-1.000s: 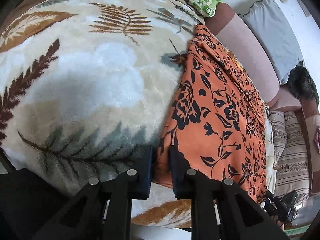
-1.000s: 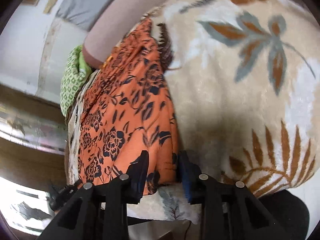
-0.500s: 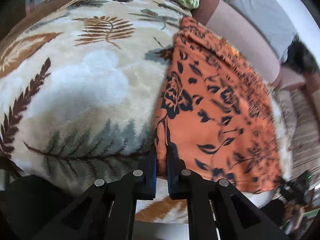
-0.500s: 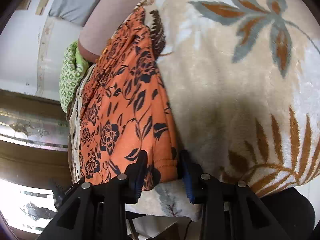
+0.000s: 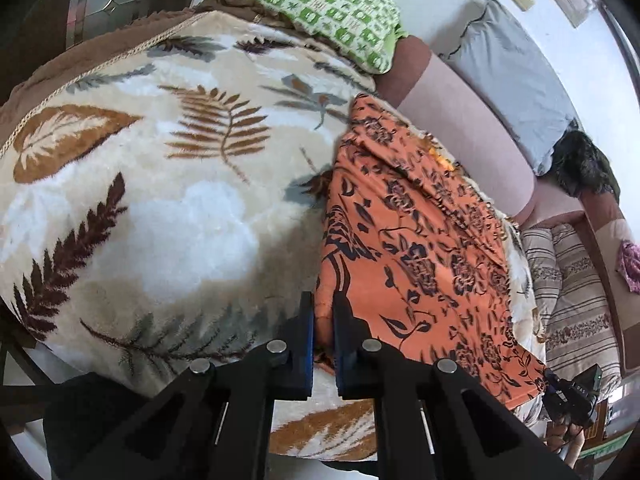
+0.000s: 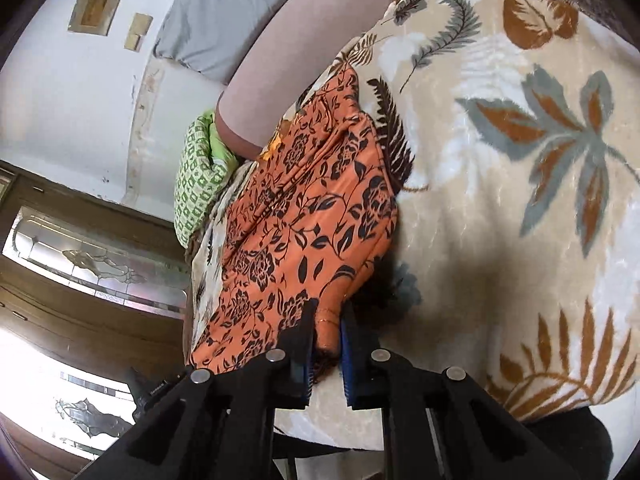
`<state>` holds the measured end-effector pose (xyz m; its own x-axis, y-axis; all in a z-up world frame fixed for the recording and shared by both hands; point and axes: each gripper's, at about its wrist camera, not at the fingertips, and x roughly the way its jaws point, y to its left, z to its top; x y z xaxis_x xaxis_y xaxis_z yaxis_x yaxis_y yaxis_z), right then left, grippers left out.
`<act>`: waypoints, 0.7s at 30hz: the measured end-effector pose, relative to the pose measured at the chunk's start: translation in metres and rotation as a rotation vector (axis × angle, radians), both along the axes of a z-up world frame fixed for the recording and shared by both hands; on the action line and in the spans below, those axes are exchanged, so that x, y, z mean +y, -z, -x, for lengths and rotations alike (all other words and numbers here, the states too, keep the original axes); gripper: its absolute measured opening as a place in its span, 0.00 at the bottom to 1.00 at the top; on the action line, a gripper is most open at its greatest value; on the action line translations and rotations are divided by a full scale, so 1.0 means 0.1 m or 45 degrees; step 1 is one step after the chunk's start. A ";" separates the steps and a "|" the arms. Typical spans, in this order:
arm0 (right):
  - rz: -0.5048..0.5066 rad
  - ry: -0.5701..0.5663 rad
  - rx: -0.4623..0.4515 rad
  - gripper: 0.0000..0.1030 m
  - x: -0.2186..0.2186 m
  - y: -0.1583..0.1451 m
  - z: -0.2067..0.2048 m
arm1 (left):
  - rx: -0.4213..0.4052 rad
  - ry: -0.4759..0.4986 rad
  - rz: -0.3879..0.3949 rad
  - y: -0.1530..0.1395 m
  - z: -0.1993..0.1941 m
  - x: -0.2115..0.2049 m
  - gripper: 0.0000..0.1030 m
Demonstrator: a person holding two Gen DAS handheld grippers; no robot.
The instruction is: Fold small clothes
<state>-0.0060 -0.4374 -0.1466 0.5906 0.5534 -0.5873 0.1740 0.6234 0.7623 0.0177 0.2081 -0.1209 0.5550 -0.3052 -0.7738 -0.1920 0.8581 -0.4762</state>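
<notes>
Left wrist view: the left gripper (image 5: 323, 316) is clenched on the near corner of the orange, black-flowered thin cloth garment (image 5: 420, 248), fabric pinched between its blue pads. From this grip the garment runs away and to the right along the edge of the cream, leaf-patterned plush blanket (image 5: 160, 208), its long axis pointing toward the green-checked pillow (image 5: 320, 8); the right gripper's tip shows at the garment's far right corner. Right wrist view: the right gripper (image 6: 326, 328), jaws just closing, grasps the opposite near corner, a bunched hem lodged between its pads. The garment (image 6: 304, 216) stretches ahead and leftward, lying along the blanket's (image 6: 500, 200) left edge. Each hand holds its own corner, so neither is nearer; the fabric looks limp, wrinkled and lightly lifted at the grips.
</notes>
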 end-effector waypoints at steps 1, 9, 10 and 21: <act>0.001 0.000 0.017 0.11 0.00 0.04 0.00 | 0.024 -0.004 0.001 0.06 -0.01 0.00 0.07; -0.017 0.005 0.093 0.11 -0.04 0.26 0.01 | 0.112 0.004 -0.027 0.21 -0.06 -0.02 0.07; -0.027 0.003 0.073 0.11 -0.05 0.20 -0.03 | 0.086 0.013 -0.032 0.12 -0.10 -0.02 0.07; -0.059 -0.040 -0.198 0.12 -0.27 -0.83 -1.42 | -0.266 0.048 -0.047 -1.07 -1.38 -0.08 0.05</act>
<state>0.1363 -0.4644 -0.0638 0.6542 0.5976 -0.4636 0.0328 0.5900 0.8067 0.1556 0.2000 -0.0135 0.6935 -0.3025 -0.6539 -0.0597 0.8803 -0.4706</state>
